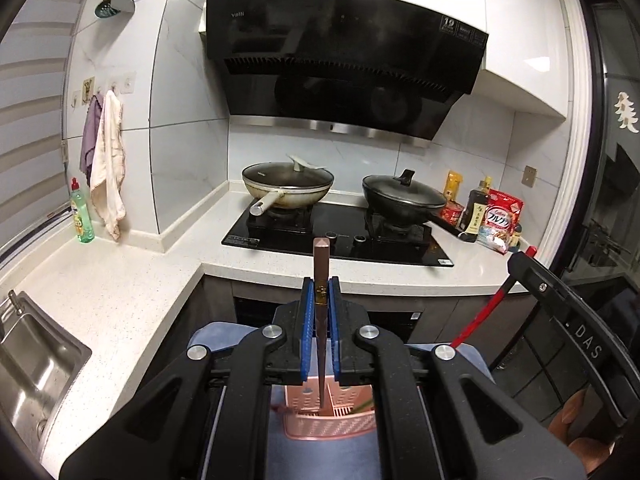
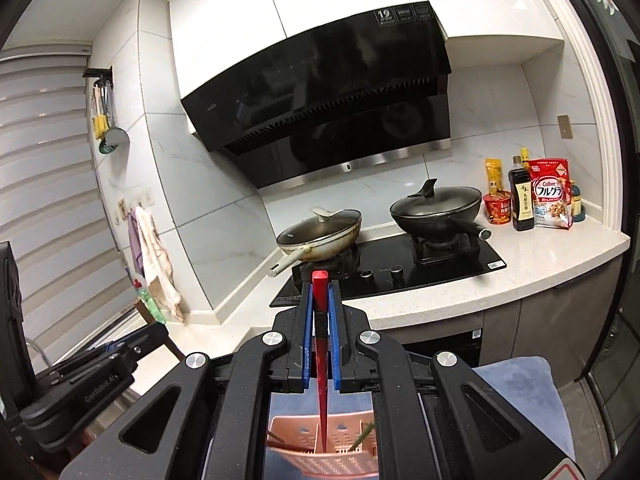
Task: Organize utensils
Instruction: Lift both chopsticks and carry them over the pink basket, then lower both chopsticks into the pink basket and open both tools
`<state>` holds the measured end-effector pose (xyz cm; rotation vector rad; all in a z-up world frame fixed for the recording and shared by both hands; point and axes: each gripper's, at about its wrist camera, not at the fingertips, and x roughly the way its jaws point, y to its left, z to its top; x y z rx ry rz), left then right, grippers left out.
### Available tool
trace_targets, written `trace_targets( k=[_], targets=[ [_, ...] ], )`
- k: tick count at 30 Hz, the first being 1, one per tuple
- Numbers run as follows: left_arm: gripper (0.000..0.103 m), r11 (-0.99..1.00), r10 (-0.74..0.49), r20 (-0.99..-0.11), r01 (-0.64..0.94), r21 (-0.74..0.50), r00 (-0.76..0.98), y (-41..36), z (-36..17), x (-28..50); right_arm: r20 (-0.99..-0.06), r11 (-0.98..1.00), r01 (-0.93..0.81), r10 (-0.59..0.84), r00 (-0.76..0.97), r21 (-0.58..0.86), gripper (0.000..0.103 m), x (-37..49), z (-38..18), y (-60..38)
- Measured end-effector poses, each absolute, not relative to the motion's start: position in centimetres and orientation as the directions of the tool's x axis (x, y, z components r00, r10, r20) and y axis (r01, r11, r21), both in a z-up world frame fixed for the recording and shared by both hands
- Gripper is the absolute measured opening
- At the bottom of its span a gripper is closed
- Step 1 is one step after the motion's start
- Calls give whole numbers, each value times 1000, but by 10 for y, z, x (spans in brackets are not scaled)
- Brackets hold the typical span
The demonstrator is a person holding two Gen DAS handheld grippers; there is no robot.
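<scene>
Left wrist: left gripper (image 1: pixel 320 312) fingers clamped on 1 brown chopstick (image 1: pixel 321 280), tip inside pink basket (image 1: pixel 330 424). Right gripper (image 2: pixel 320 316) fingers clamped on 1 red chopstick (image 2: pixel 320 292), likewise over pink basket, probably for sorting upright.

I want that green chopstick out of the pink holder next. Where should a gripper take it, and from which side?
Grip the green chopstick by its free upper end, coming from above the pink holder. It leans in the slot, so tilt the jaws along it.
</scene>
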<state>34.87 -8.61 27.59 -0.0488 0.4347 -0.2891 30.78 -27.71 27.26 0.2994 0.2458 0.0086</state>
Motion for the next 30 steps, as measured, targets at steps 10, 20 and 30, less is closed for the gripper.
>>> trace_targets(
  k=[10, 20, 30],
  targets=[
    [7, 959, -281, -483, 255, -120, 830, -93, 220, 385, -348, 954, 43, 66, 935, 297, 7, 353, 216, -280],
    [24, 965, -260, -513, 238, -109, 818, -97, 197, 394, -426, 946, 62, 85, 901, 319, 13, 373, 177, -283],
    [47, 974, -218, -498, 218, -59, 840, -97, 203, 372, -380, 974, 26, 64, 923, 226, 55, 342, 199, -260]
  ],
)
